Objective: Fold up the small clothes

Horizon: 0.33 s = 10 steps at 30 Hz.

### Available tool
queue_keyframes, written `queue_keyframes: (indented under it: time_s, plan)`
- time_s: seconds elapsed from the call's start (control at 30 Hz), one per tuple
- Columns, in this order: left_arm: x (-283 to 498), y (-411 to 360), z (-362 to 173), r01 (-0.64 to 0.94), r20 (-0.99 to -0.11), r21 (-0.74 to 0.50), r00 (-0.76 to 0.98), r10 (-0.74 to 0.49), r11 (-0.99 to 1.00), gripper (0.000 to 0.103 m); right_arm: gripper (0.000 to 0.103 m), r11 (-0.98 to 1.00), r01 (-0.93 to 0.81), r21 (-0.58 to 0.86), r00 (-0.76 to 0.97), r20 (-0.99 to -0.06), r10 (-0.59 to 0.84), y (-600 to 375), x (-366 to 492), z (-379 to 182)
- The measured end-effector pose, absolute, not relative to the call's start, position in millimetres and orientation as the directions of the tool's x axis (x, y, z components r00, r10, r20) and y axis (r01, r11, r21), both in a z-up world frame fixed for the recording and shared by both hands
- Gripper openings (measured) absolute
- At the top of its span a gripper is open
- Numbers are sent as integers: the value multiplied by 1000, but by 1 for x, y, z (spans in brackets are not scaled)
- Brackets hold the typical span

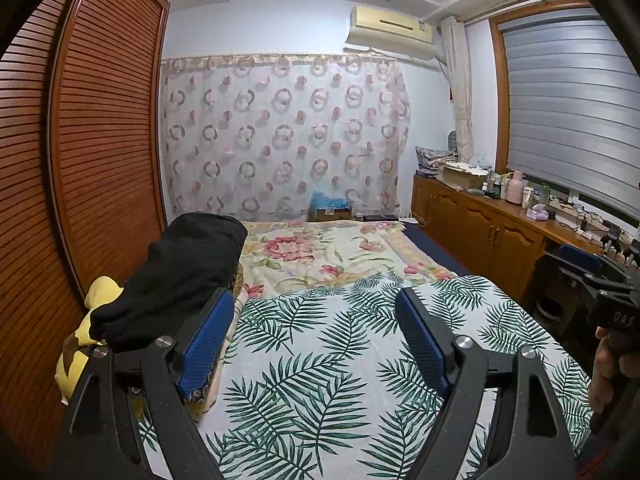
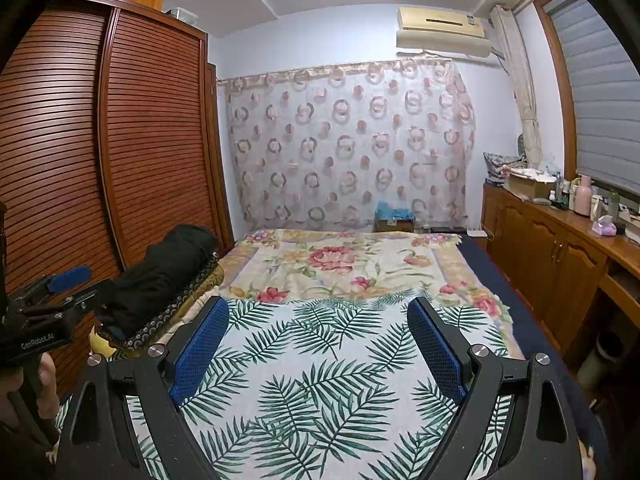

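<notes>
A pile of clothes lies at the bed's left edge: a black garment (image 1: 188,276) on top, a yellow one (image 1: 80,344) under its near end and a dark patterned piece beneath. The black garment also shows in the right wrist view (image 2: 168,272). My left gripper (image 1: 316,308) is open and empty, held above the palm-leaf sheet (image 1: 320,360), with its left finger close to the pile. My right gripper (image 2: 318,316) is open and empty above the same sheet (image 2: 320,380), to the right of the pile. Each gripper shows at the edge of the other's view.
A floral blanket (image 1: 320,252) covers the far half of the bed. A slatted wooden wardrobe (image 1: 80,152) stands close on the left. A wooden cabinet (image 2: 560,248) with bottles and boxes runs along the right. A patterned curtain (image 2: 348,148) hangs at the far wall.
</notes>
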<state>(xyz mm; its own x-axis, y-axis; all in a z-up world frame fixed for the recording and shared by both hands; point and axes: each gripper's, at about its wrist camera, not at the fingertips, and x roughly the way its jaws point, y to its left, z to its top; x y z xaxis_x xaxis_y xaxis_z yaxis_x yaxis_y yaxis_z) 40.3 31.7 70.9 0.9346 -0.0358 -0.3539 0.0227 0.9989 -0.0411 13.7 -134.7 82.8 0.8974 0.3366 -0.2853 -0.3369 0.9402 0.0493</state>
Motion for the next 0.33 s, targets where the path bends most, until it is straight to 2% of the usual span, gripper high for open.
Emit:
queue_keyframes:
  time_s: [0.33]
  plan:
    - [40,31,70,24,-353,-41,935,-37,999,83,91,939,-341,46,897,-284,340,-141,14,83]
